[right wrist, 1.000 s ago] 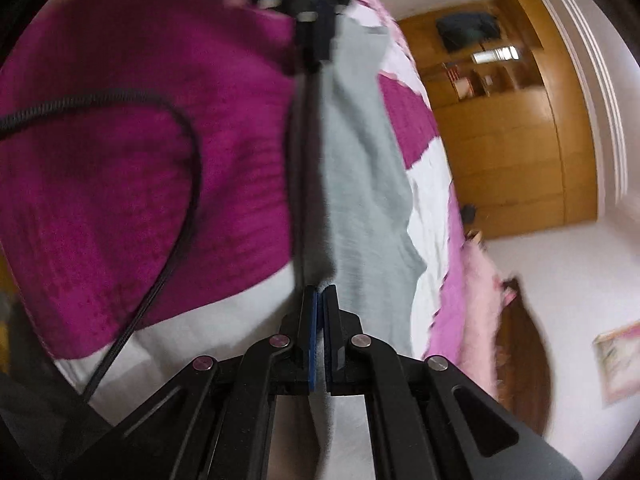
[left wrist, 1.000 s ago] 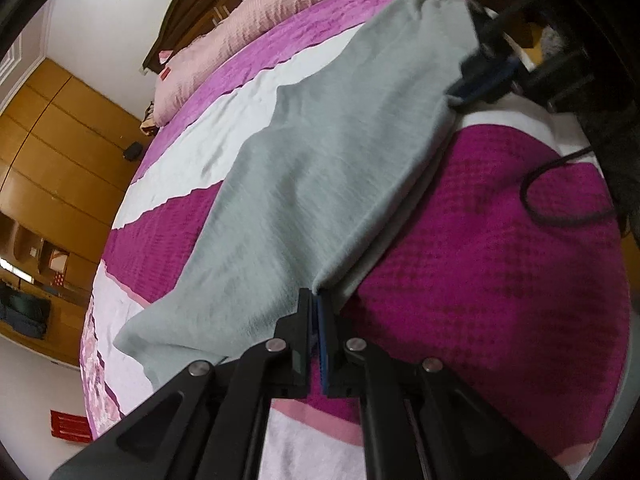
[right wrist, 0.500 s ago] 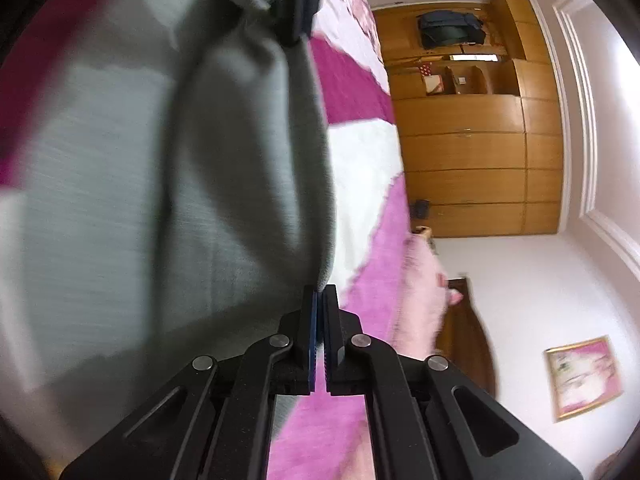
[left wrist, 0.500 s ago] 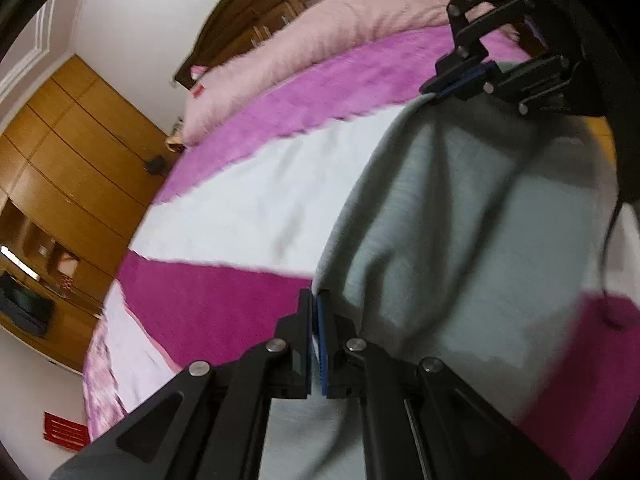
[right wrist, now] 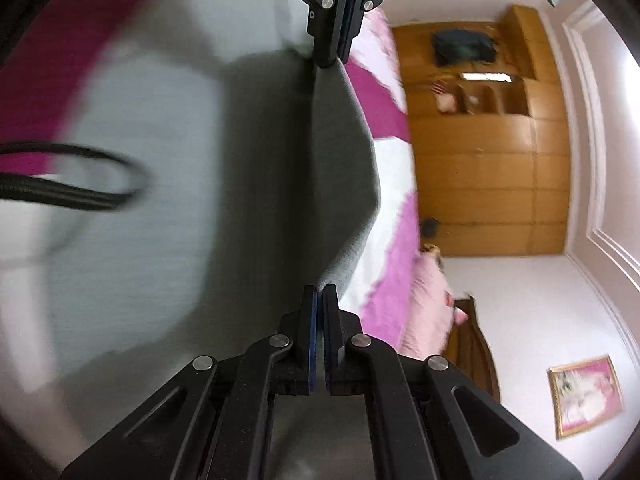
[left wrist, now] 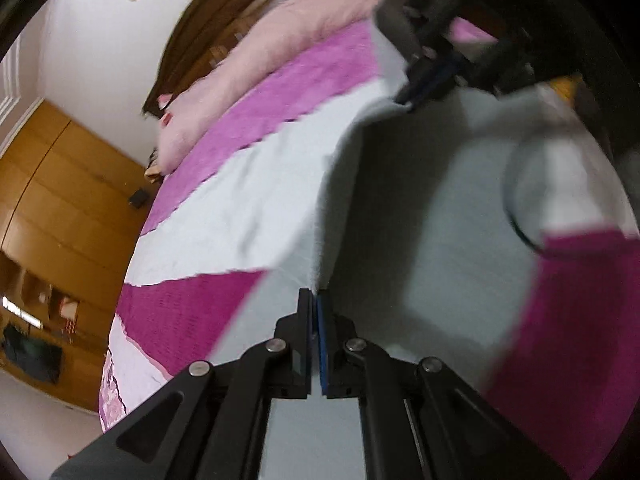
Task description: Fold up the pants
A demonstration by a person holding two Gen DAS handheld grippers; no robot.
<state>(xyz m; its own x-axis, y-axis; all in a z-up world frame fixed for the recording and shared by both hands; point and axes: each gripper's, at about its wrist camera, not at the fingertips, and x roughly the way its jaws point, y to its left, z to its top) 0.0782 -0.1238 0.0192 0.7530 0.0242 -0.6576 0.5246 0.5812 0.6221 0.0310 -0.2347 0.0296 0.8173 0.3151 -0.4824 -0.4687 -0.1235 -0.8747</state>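
The grey pants [left wrist: 432, 216] are lifted off the bed, their upper edge stretched between my two grippers. My left gripper [left wrist: 315, 300] is shut on that edge at one end. At the other end my right gripper [right wrist: 320, 294] is shut on the same edge. Each gripper shows in the other's view: the right gripper [left wrist: 430, 76] at the upper right, the left gripper [right wrist: 340, 50] at the top. In the right wrist view the grey pants [right wrist: 272, 168] hang down as a shaded sheet, with more of the cloth lying pale on the bed.
The bed [left wrist: 224, 216] has a magenta and white cover and pink pillows [left wrist: 280, 52] by a dark wooden headboard. A black cable [right wrist: 80, 196] loops at the left of the right wrist view. Wooden wardrobes [right wrist: 488, 184] line the wall beyond the bed.
Both grippers rose and swept across the bed with the pants' edge pinched. The cloth, which lay flat on the cover, now hangs lifted between them.
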